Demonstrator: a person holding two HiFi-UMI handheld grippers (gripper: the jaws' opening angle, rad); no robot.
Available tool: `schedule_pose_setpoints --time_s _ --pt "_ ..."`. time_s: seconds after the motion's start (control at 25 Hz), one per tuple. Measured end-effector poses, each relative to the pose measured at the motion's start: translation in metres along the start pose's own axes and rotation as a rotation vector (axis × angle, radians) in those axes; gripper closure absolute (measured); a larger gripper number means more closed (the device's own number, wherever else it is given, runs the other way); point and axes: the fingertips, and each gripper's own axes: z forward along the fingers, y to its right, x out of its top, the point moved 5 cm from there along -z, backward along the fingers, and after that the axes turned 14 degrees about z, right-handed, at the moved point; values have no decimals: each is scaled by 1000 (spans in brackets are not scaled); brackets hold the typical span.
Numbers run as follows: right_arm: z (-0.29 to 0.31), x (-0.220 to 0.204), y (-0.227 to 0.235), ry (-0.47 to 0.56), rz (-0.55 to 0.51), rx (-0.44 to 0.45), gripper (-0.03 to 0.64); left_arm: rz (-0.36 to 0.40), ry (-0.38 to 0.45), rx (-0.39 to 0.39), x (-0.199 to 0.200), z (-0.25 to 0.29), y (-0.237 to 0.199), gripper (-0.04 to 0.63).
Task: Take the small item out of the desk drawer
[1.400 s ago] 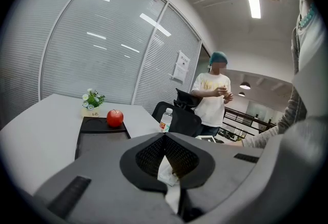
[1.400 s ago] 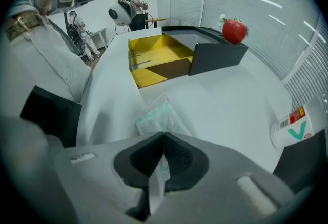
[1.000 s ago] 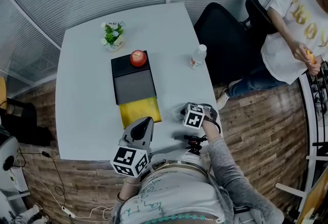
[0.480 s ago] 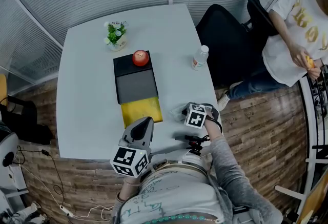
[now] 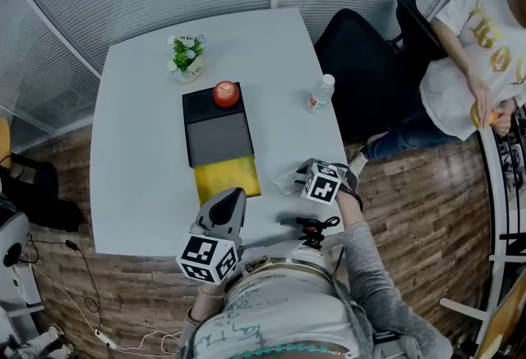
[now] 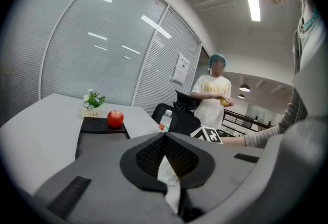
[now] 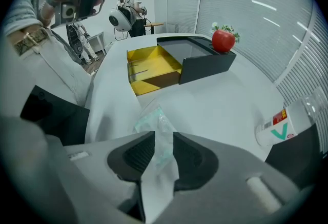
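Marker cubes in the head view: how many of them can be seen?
2. One cube sits on the left claw, at the table's near edge; the other on the right claw, right of the open yellow drawer. None appears hidden.

Bottle (image 7: 279, 126) label: green "V"-like tick, small print illegible. Bystander's shirt (image 5: 460, 78): gold letters, possibly "LOVE". Wall notice (image 6: 180, 68): unreadable.

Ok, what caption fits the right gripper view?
Right gripper, jaws just opening, clear packet loose between them, yellow drawer open behind.

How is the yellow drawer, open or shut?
Open. The yellow drawer sticks out of the black box, its inside showing.
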Motion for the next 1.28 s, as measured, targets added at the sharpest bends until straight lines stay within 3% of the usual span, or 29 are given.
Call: schedule_pose_setpoints --time_s 0.48,1.28 --pt "-21 -6 -1 12 14 -23 441 -4 1 -7 0 1 1 598" --pt "-32 -12 -3 66 57 -39 440 2 1 -1 1 1 5 598"
